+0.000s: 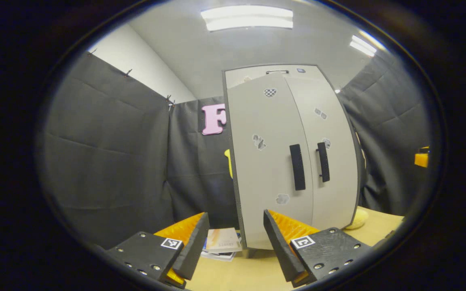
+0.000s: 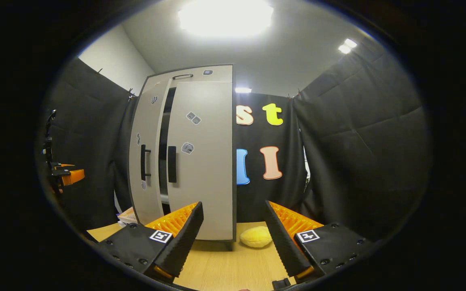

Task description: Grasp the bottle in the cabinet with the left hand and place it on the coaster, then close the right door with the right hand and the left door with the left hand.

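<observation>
The cabinet point(image 2: 184, 153) hides its inside; the left door point(image 2: 146, 161) stands slightly ajar. The left gripper point(image 1: 235, 242) and right gripper point(image 2: 233, 238) are spread, holding nothing. A book point(image 1: 221, 242) lies half-hidden beside the cabinet.

It was a staged recording booth, not a real home. Black cloth point(image 2: 358, 133) hung pinned as walls on every side, with a plain white wall point(image 1: 136, 60) rising behind it and office-style ceiling lights point(image 1: 247, 18) overhead. A small grey cabinet point(image 2: 200, 161) with two black handles stood on a light wooden table point(image 2: 225, 262), its doors stuck with small printed markers. A yellow plush point(image 2: 256, 236) lay beside it, and a stack of books point(image 1: 221, 244) sat at its other side, like props set out for a trial.
</observation>
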{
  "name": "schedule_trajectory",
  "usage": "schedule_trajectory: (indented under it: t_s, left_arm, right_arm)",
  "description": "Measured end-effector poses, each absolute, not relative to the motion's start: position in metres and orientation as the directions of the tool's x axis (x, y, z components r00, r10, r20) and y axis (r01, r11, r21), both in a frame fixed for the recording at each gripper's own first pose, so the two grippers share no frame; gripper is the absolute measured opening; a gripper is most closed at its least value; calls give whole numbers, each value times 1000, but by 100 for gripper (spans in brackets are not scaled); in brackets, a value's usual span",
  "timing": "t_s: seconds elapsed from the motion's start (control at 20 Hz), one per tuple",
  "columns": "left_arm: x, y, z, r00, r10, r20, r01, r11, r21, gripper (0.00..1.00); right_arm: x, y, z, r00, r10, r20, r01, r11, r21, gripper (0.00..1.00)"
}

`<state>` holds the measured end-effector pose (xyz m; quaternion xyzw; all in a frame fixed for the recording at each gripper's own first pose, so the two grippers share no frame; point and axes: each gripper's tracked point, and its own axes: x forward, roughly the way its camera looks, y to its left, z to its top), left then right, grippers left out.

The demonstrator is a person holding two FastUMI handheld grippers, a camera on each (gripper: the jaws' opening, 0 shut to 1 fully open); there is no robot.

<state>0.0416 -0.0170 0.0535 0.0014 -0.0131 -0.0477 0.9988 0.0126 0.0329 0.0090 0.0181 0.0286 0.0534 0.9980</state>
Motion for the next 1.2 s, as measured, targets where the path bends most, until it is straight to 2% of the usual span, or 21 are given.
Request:
schedule_trajectory:
  t_s: [0.15,0.2,0.25,0.3,0.4,0.45,0.5,0.55,0.65,0.7,1.2]
  left_arm:
    - [26,-3,48,995,-98,22,98,995,11,82]
    - [22,2,47,995,-93,22,93,996,16,89]
    - [17,7,46,995,-92,24,92,996,19,89]
    - [12,11,43,995,-92,25,91,996,21,82]
    - [4,15,40,996,-89,25,88,996,23,82]
    - [-3,19,39,996,-89,27,89,996,20,89]
    - [-7,23,37,996,-91,23,90,996,16,89]
    - [-12,25,33,996,-88,17,88,996,14,82]
    - [-16,29,28,996,-86,7,86,996,10,82]
    - [-18,31,28,996,-87,7,87,996,9,89]
    - [-24,43,21,997,-72,-6,72,997,8,89]
  right_arm:
    - [3,39,5,993,99,-62,-97,995,34,93]
    - [0,41,5,993,98,-63,-95,995,38,95]
    - [-3,43,5,993,97,-62,-94,995,39,95]
    - [-6,45,5,994,95,-60,-93,995,35,95]
    - [-11,47,7,994,92,-55,-90,996,22,93]
    - [-14,48,8,995,88,-50,-88,996,17,95]
    - [-17,48,10,995,85,-45,-85,996,15,95]
    - [-20,50,12,996,84,-40,-83,996,17,93]
    - [-24,52,15,996,79,-32,-78,997,22,95]
    - [-26,53,16,997,78,-26,-78,997,23,95]
    - [-34,55,22,998,59,-7,-59,998,23,95]
